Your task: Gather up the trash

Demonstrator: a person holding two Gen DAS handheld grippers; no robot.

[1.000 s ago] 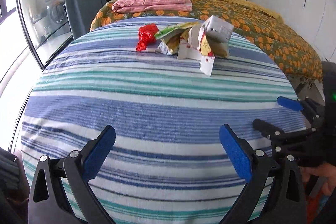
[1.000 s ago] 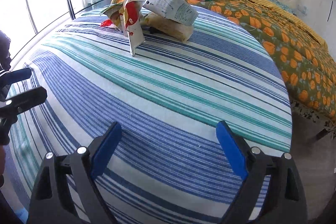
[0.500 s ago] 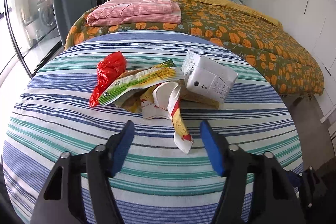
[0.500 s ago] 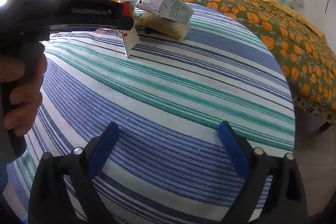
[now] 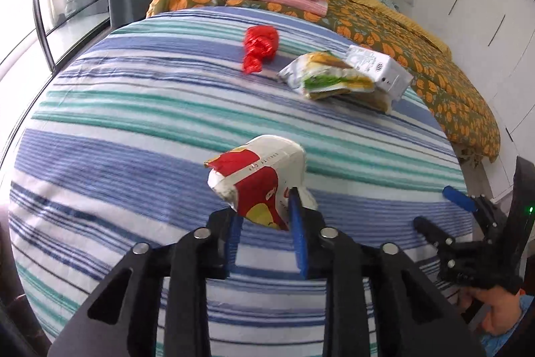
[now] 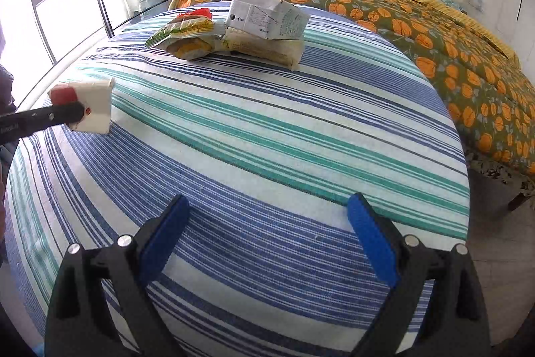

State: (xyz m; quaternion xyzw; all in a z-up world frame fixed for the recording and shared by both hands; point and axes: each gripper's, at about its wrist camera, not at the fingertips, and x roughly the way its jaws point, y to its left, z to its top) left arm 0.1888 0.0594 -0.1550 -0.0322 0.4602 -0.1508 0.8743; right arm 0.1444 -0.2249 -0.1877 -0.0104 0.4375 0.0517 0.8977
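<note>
Lifted off the striped sheet (image 5: 133, 122), the red-and-white wrapper (image 5: 264, 179) is sitting clamped in the left gripper (image 5: 264, 223), whose jaws have just been closing. Right gripper (image 6: 267, 233) is pointing downward, jaws gaping wide, holding nothing.

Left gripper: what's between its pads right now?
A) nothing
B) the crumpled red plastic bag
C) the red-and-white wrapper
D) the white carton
C: the left gripper has just closed its blue pads on the red-and-white wrapper, lifted off the striped cloth.

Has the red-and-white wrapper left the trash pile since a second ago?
Yes. The red-and-white wrapper is clamped in the left gripper, whose jaws just closed, pulled toward the camera from the white carton.
</note>
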